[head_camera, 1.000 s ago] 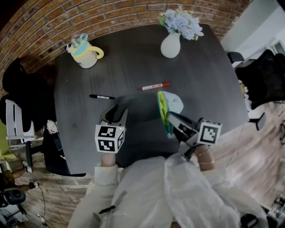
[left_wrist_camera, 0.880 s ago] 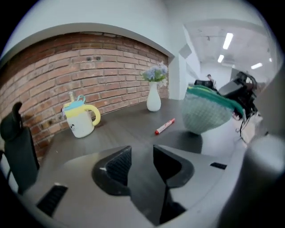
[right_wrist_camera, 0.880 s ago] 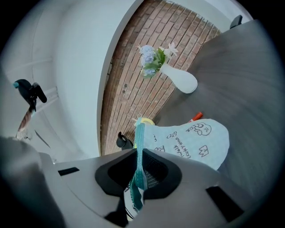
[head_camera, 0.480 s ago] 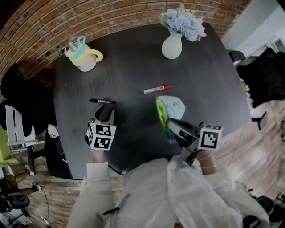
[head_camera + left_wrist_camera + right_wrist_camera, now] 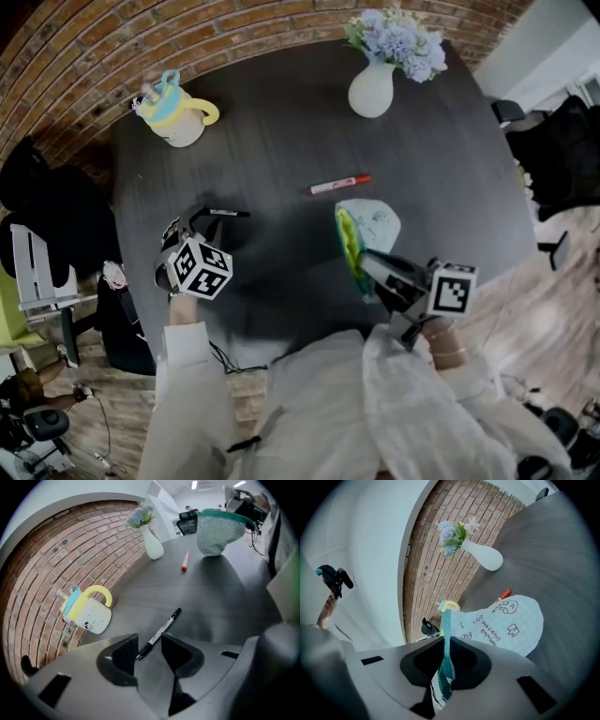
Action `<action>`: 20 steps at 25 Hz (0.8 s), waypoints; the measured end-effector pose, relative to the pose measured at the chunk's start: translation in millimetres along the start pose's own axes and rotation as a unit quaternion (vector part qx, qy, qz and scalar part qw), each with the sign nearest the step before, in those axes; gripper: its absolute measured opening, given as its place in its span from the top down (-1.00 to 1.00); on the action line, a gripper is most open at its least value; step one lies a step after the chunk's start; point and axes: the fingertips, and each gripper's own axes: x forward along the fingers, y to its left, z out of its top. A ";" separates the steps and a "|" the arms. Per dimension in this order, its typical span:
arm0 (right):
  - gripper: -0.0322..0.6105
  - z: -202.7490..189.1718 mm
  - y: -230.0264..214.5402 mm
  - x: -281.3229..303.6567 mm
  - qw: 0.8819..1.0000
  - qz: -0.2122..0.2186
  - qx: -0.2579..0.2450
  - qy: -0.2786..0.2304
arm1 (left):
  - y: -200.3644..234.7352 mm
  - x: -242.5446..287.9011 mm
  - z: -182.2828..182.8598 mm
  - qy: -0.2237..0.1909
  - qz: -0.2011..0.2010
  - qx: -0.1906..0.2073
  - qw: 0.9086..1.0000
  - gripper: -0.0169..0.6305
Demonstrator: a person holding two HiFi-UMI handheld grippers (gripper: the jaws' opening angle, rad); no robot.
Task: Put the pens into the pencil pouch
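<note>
My open left gripper [image 5: 149, 645] sits over one end of the black pen [image 5: 162, 630], my right gripper [image 5: 446, 656] pinches the pencil pouch [image 5: 506, 620], and a crooked squeeze might flick the pen away.

black pen [image 5: 230, 213] near end hidden by left gripper [image 5: 195, 221], red pen [image 5: 504, 594] mostly behind pouch [image 5: 506, 625]

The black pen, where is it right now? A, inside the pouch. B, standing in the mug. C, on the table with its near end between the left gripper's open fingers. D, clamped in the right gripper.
C: the left gripper view shows the black pen lying on the table, its near end between the left gripper's spread fingers.
</note>
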 end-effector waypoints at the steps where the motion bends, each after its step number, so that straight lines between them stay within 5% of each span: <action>1: 0.79 -0.6 -0.8 1.0 1.000 0.000 0.001 0.001 | 0.0 2.8 -1.5 0.005 -0.006 0.016 1.000 0.53; 11: 0.79 -4.6 -6.7 5.0 1.000 -0.010 0.011 0.001 | -5.1 22.3 -20.3 0.053 -0.101 0.105 0.988 0.53; 20: 0.79 -6.2 -10.0 2.6 1.000 -0.019 0.018 -0.001 | -10.2 26.0 -22.2 0.077 -0.190 0.109 0.973 0.54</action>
